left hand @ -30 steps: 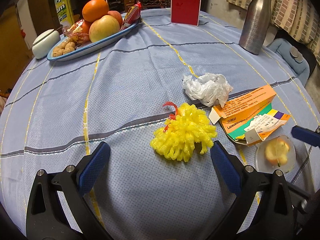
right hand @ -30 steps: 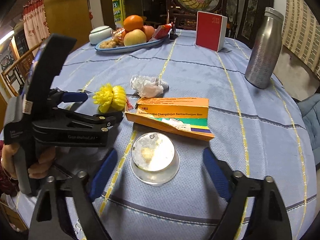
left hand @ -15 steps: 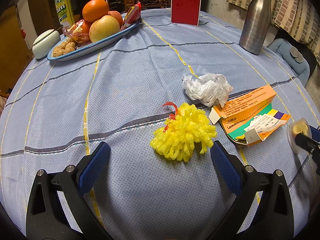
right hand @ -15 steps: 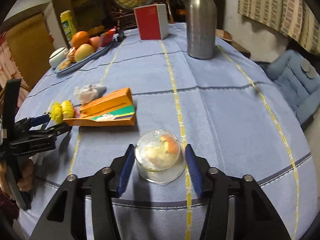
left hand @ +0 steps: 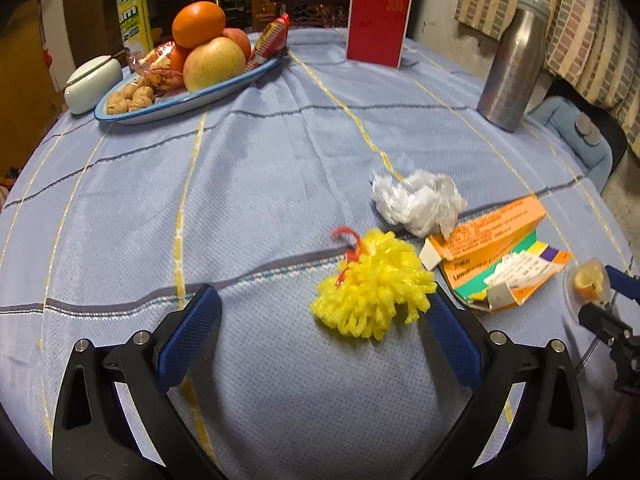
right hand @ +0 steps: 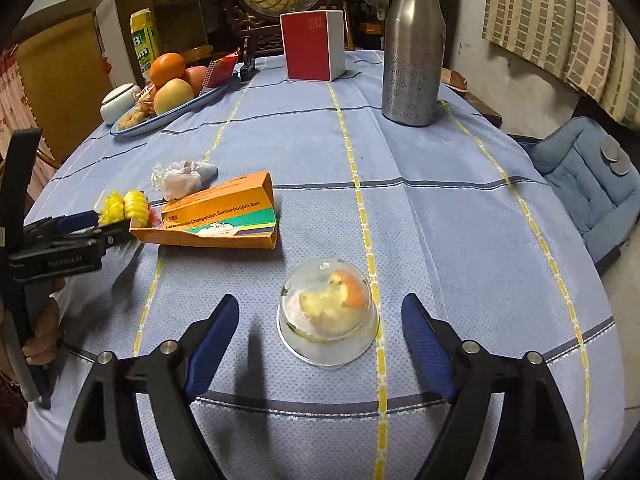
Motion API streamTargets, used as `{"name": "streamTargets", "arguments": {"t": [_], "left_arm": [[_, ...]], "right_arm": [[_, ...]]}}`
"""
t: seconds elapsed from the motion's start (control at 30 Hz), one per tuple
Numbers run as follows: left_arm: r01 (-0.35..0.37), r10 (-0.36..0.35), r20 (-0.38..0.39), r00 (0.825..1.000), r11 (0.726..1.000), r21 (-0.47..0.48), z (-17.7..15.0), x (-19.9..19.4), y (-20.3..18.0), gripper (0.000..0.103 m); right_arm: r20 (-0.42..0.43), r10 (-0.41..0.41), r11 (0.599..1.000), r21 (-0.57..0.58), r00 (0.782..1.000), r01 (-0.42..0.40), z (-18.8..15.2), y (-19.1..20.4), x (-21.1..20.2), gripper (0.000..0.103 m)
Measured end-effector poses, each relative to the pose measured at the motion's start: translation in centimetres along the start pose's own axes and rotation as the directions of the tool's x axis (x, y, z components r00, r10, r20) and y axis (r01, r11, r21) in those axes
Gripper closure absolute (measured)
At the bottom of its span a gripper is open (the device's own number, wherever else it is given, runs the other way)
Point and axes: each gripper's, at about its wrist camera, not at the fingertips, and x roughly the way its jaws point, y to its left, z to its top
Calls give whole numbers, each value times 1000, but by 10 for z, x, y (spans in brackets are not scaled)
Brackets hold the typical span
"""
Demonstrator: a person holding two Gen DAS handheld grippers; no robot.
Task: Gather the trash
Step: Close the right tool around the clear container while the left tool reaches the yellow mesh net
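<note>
At the far left of the counter (left hand: 260,168), which is covered by a blue striped cloth, a white lidded jar (left hand: 93,83) is seen beside an oval blue-rimmed tray (left hand: 224,90). In this tray an orange (left hand: 199,24), apples (left hand: 214,64), walnuts (left hand: 130,100) and wrapped snacks (left hand: 270,40) are held. The left gripper (left hand: 320,344) is kept low over the cloth with its fingers released and spread wide; nothing is held between them. Just ahead of it a yellow foam fruit net (left hand: 372,292) is lying, then a crumpled white plastic bag (left hand: 418,202), then a torn orange medicine box (left hand: 500,256) with a paper slip inside. Further right, a clear plastic cup (right hand: 328,316) is placed upside down on the cloth, and a bitten fruit core is enclosed under it. The right gripper (right hand: 320,344) is positioned around this cup, fingers released, both pads apart from its wall. Behind, a red box (right hand: 312,46) and a steel flask (right hand: 414,44) are standing upright.
</note>
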Motion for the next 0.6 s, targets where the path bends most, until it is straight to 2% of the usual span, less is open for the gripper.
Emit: {"name": "streamTargets", "arguments": {"t": [0.13, 0.23, 0.3, 0.37, 0.5, 0.6], "left_arm": [[0, 0, 23, 1000, 1000, 14, 3, -2, -2, 9], [19, -19, 15, 1000, 999, 41, 3, -1, -6, 15], [34, -34, -1, 999, 998, 59, 2, 2, -10, 26], [36, -36, -7, 999, 996, 76, 1, 3, -12, 31], [53, -55, 5, 998, 990, 128, -2, 0, -22, 55], [55, -58, 14, 998, 986, 156, -4, -3, -28, 62]], "right_arm": [[1, 2, 1000, 4, 1000, -2, 1, -1, 0, 19], [1, 0, 1000, 2, 1000, 0, 1, -1, 0, 19], [1, -1, 1000, 2, 1000, 1, 1, -1, 0, 19], [2, 0, 1000, 3, 1000, 0, 1, -1, 0, 19], [4, 4, 1000, 10, 1000, -4, 1, -2, 0, 19], [6, 10, 1000, 17, 1000, -10, 1, -3, 0, 19]]}}
